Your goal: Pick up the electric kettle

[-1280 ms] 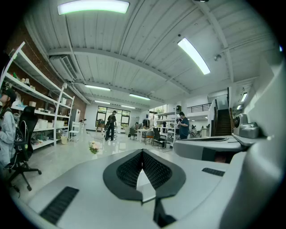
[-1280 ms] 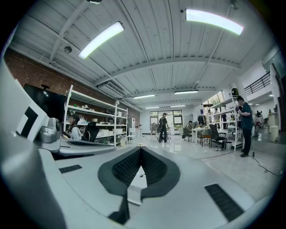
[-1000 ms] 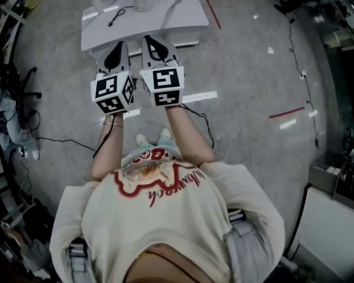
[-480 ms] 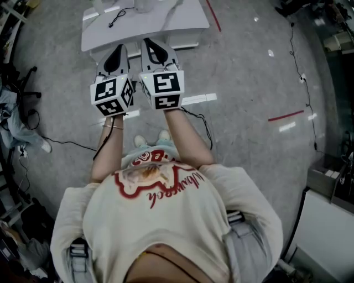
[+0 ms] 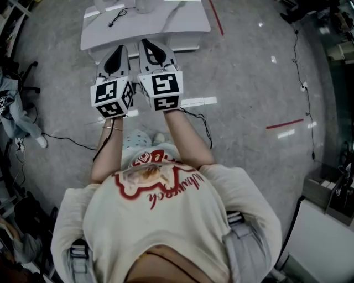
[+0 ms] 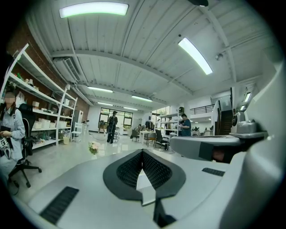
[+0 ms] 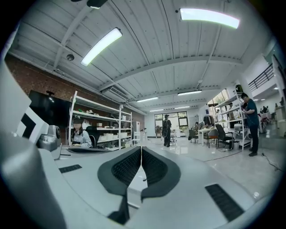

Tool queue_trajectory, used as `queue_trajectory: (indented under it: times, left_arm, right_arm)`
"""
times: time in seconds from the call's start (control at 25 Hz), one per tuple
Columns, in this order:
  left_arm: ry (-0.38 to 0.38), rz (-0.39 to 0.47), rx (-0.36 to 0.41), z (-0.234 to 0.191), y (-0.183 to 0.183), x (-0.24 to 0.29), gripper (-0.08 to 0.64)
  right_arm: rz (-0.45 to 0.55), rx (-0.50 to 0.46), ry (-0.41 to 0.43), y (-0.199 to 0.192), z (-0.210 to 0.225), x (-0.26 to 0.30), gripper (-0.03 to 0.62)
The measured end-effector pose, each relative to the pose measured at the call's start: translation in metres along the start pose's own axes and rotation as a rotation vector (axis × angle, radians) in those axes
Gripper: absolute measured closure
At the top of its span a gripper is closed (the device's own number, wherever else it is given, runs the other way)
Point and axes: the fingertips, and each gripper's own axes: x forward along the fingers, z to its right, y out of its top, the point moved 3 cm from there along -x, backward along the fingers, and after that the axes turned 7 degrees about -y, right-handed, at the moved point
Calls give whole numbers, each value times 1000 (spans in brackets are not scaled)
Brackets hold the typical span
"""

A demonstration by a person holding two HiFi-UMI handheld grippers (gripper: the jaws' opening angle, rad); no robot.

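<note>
**Kettle not yet touched: both claws hang empty short of the desk**

From where I stand, the job has hardly begun. The person faces a white desk (image 5: 166,22) and holds both tools out level, side by side, the marker cubes almost touching. The left claw (image 5: 116,48) and the right claw (image 5: 148,44) point at the near edge of the desk and look to reach about that far, no further.

Seen along its own jaws, the left claw (image 6: 142,154) is pressed together at the tips, with only a narrow wedge of gap behind them and nothing caught in it. The right claw (image 7: 141,150) is the same: its black pads meet along one thin line and it is empty.

As for the kettle, I cannot pick it out for certain. A thin black cord (image 5: 117,16) lies on the desk. At the far edge a pale object (image 5: 142,4) is cut off by the top of the head view; it may be the kettle or its base, but too little shows to say. Neither gripper view shows it either, only the open room, shelves and people beyond.

So nothing is done yet. I would judge that everything remains: reach in over the desk, open a claw, close it on the handle, and lift.
</note>
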Motion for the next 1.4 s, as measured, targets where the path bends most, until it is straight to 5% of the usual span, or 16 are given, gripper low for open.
queue_trajectory:
  times: [0.72,1.4]
  left_arm:
    - [-32,16,35,-56,11,121,561]
    - [-116,-25,14,-222,28,325,561]
  right_arm:
    - [31,24,-7,5,47,121,575]
    - [2,13,-120,12,80,376,575]
